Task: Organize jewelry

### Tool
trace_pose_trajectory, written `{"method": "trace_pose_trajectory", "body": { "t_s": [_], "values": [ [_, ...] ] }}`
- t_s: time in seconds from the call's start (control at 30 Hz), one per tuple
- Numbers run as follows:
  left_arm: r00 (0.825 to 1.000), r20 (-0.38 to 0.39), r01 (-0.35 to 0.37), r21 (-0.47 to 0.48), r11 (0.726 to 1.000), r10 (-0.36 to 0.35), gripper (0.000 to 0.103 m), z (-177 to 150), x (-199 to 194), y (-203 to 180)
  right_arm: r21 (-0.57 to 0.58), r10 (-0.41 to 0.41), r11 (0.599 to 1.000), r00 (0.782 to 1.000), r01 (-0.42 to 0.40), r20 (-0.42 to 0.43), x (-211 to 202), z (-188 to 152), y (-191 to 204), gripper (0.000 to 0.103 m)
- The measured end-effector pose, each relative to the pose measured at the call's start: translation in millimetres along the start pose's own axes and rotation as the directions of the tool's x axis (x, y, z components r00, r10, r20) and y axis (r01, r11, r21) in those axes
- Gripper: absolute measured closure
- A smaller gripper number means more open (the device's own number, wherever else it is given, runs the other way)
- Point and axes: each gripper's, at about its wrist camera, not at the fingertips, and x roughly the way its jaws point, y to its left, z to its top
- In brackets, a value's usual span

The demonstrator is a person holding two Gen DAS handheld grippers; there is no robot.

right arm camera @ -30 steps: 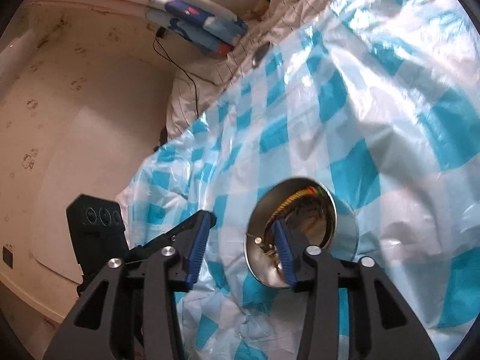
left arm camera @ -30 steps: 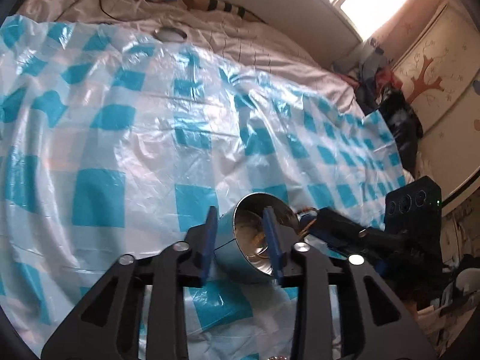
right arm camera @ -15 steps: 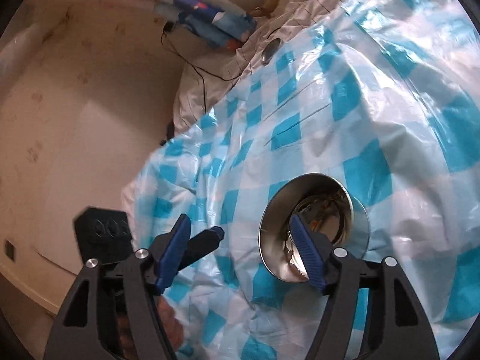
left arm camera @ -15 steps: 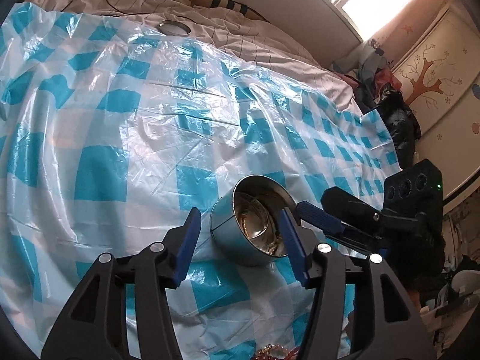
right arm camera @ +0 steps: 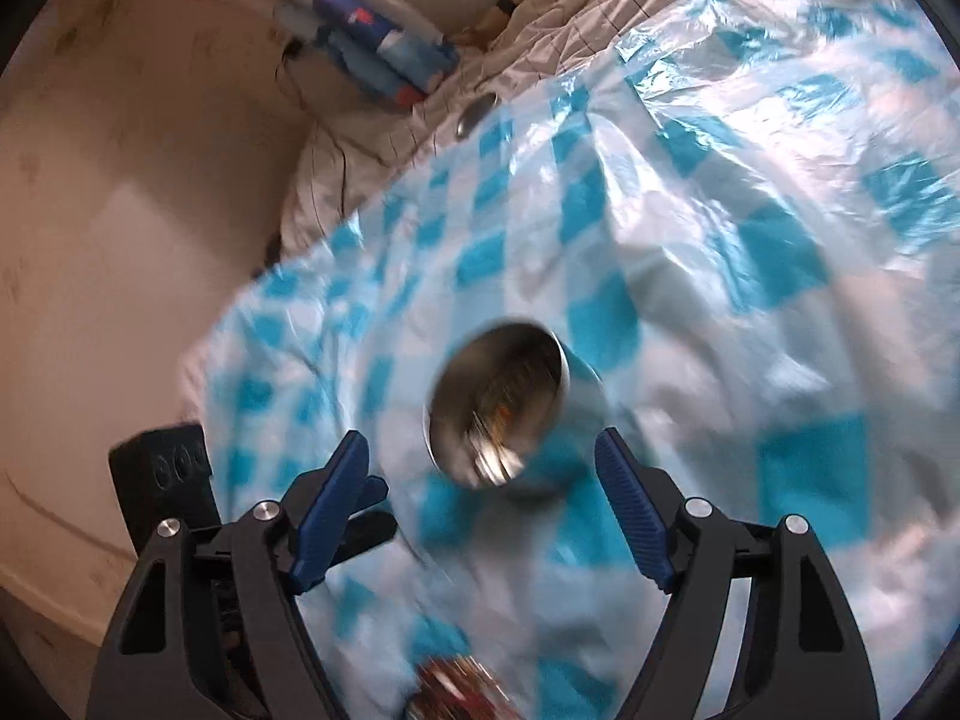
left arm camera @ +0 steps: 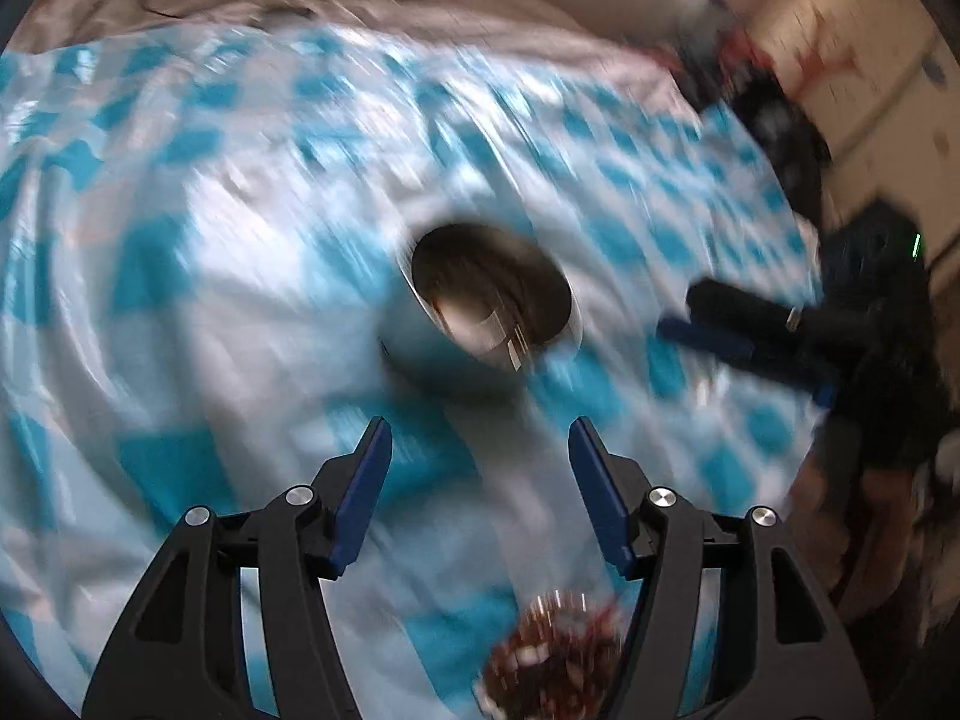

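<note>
A blue-and-white checked plastic sheet [right arm camera: 690,252] lies under a shiny silver tin [right arm camera: 576,396]; reddish-gold jewelry [left arm camera: 558,654] sits nearest.

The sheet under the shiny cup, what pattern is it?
Blue and white checks on the plastic sheet, clearest in the right wrist view.

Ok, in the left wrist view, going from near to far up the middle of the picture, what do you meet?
Pile of jewelry at the bottom edge → open left gripper, nothing between its fingers → metal tin on the blue checked sheet → pale bedding at the far edge.
</note>
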Motion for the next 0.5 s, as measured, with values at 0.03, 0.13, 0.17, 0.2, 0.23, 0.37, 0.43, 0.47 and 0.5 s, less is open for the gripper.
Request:
{"method": "trace_pose_trajectory", "body": {
  "t_s": [0.03,0.13,0.17,0.2,0.23,0.37,0.43,0.47,0.5],
  "values": [
    [1.0,-0.025,0.006,0.02,1.0,-0.005,0.045,-8,5,-6,-0.013,-0.005,1.0,1.0,0.005,-0.02,-5,-8,0,0.027],
    [0.996,-0.079,0.04,0.087,0.995,-0.033,0.045,-29,16,-26,-0.037,-0.017,0.999,0.998,0.015,-0.066,-20,-31,-3,0.027],
    [0.996,-0.083,0.047,0.099,0.994,-0.038,0.045,-32,17,-29,-0.038,-0.021,0.999,0.997,0.018,-0.069,-24,-37,-4,0.027],
    [0.995,-0.089,0.058,0.122,0.991,-0.048,0.045,-38,18,-35,-0.032,-0.02,0.999,0.998,0.018,-0.065,-32,-43,-6,0.027],
    [0.994,-0.095,0.06,0.141,0.988,-0.047,0.045,-42,18,-40,-0.027,-0.019,1.0,0.998,0.017,-0.061,-38,-47,-8,0.026],
    [0.995,-0.09,0.07,0.232,0.97,-0.05,0.043,-53,17,-54,0.009,-0.019,1.0,0.999,0.019,-0.037,-61,-59,-20,0.024],
    [0.996,-0.083,0.049,0.284,0.958,-0.026,0.043,-59,18,-58,0.033,-0.018,0.999,1.0,0.019,-0.018,-70,-59,-25,0.024],
    [0.997,-0.079,0.037,0.299,0.954,-0.014,0.043,-61,18,-59,0.047,-0.009,0.999,1.0,0.01,-0.009,-74,-59,-27,0.024],
    [0.997,-0.072,0.017,0.324,0.946,0.006,0.043,-64,19,-61,0.059,0.003,0.998,1.0,-0.003,0.002,-78,-58,-28,0.024]
  ]
}}
